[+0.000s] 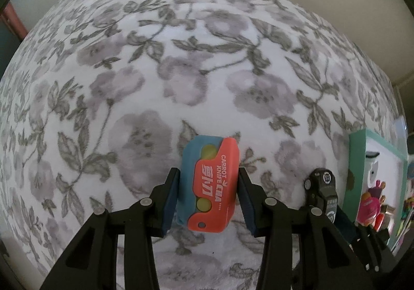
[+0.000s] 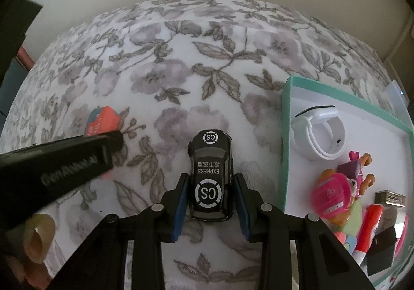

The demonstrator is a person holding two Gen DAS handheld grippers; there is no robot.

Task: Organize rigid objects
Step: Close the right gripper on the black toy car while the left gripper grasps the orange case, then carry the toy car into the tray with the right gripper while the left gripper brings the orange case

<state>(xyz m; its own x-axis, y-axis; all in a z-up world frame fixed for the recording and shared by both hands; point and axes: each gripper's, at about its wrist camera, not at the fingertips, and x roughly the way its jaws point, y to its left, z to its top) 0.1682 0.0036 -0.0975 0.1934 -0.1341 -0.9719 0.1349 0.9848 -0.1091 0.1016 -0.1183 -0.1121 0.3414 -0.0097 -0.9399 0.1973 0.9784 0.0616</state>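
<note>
Both claws are loaded at once, and that is where trouble could start. The left gripper (image 1: 209, 195) pinches an orange-and-blue plastic toy knife block printed "CARROT KNIFE" (image 1: 211, 184) between its blue pads; the block sits slightly skewed in the jaws, so a quick swing might let it twist or slip onto the soft grey-flowered fleece blanket (image 1: 134, 77). The right gripper (image 2: 210, 202) is pressed onto the flanks of a small glossy black toy car marked "EXPRESS" (image 2: 211, 176), held near its rear only, nose toward twelve o'clock; smooth sides and a short purchase make it likely to pivot. In the right wrist view the mint-green shallow cardboard tray (image 2: 286, 134) lies at three o'clock, already holding a white silicone watch band (image 2: 317, 132), a pink plastic figure (image 2: 330, 199), a red-and-white tube (image 2: 368, 228) and other small pieces too crowded to name. Its raised rim stands between the car and the free floor inside, and the clutter at four o'clock leaves little landing room. The left claw reaches in from nine o'clock, so both arms heading for the tray together could collide.
</note>
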